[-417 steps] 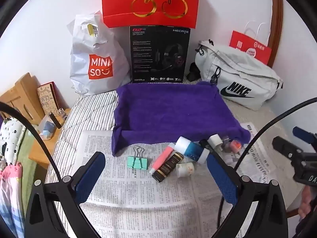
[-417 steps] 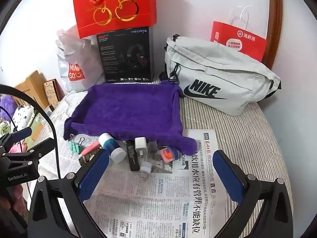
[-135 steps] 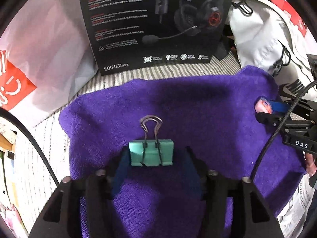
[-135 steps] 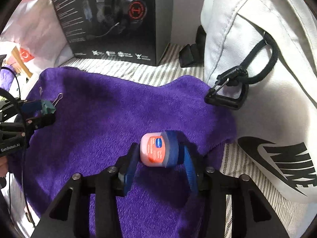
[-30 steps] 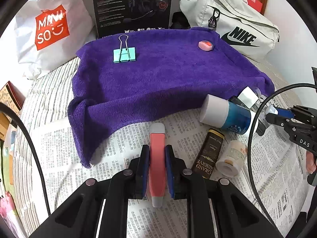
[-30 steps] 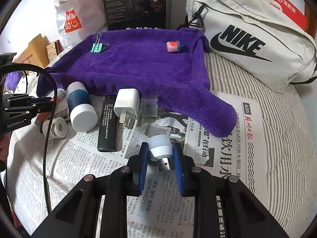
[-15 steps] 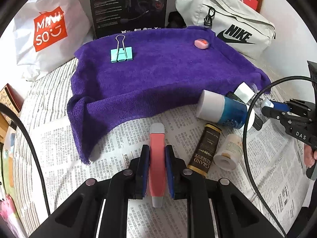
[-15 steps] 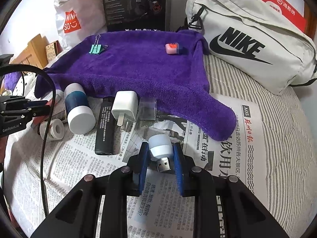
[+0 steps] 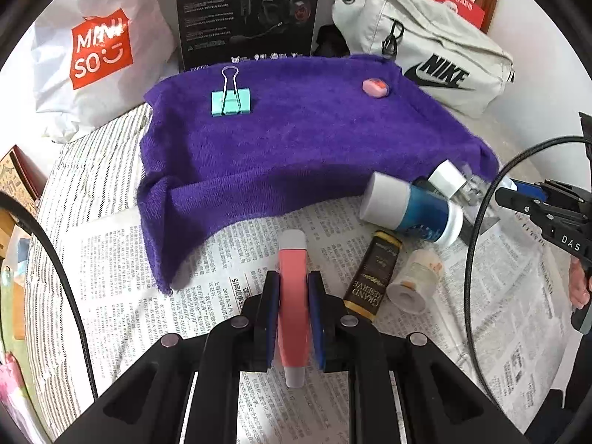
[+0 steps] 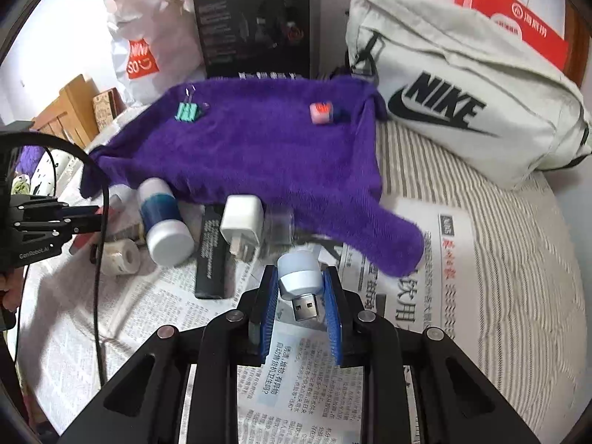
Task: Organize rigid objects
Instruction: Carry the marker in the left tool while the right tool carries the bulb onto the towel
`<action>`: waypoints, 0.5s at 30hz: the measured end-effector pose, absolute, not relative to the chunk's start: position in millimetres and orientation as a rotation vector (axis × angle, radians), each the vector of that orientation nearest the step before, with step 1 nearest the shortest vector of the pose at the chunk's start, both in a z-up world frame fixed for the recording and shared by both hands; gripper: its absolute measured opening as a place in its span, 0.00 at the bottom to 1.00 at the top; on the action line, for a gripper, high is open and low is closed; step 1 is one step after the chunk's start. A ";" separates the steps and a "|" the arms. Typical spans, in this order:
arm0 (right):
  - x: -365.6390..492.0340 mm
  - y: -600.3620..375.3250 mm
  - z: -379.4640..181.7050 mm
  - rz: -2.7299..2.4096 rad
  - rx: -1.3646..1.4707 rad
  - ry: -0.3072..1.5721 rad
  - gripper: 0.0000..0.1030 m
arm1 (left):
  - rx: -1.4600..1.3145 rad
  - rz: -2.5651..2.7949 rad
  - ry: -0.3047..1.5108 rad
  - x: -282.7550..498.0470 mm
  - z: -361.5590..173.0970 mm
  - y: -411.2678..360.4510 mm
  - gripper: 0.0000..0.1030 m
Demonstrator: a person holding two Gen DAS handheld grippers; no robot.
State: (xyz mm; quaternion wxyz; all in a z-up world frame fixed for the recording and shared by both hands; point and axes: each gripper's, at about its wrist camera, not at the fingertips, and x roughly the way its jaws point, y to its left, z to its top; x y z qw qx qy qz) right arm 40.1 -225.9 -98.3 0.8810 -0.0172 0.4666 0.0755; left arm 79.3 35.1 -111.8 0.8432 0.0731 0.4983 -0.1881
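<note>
My left gripper (image 9: 292,288) is shut on a pink tube with white ends (image 9: 292,296), held over the newspaper (image 9: 122,277) just in front of the purple towel (image 9: 296,140). My right gripper (image 10: 300,288) is shut on a small white USB light (image 10: 299,275), its metal plug pointing back at the camera. On the towel lie a teal binder clip (image 9: 231,100) at the back left and a small pink jar (image 9: 375,86) at the back right. Loose on the newspaper are a blue-and-white bottle (image 9: 410,211), a dark tube (image 9: 372,277), a small white jar (image 9: 416,281), a white charger (image 10: 242,220) and a black bar (image 10: 211,259).
Behind the towel stand a white shopping bag (image 9: 96,55), a black headset box (image 9: 248,11) and a grey Nike bag (image 9: 425,55), with a red paper bag (image 10: 518,22) beyond it. A wooden stand (image 10: 70,107) lies past the striped bed's left edge. A hand (image 9: 579,285) holds the right gripper.
Both grippers have risen slightly with their objects: the pink tube and the USB light now sit a little higher above the newspaper. Grips are unchanged.
</note>
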 end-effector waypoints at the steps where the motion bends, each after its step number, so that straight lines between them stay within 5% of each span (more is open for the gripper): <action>1: 39.9 -225.2 -96.1 0.160 -0.039 0.970 0.24 | 0.146 -0.395 1.049 79.2 -109.5 36.0 0.15; 15: 42.2 -221.8 -84.9 0.177 -0.047 0.973 0.24 | 0.125 -0.374 1.003 72.2 -87.7 40.3 0.15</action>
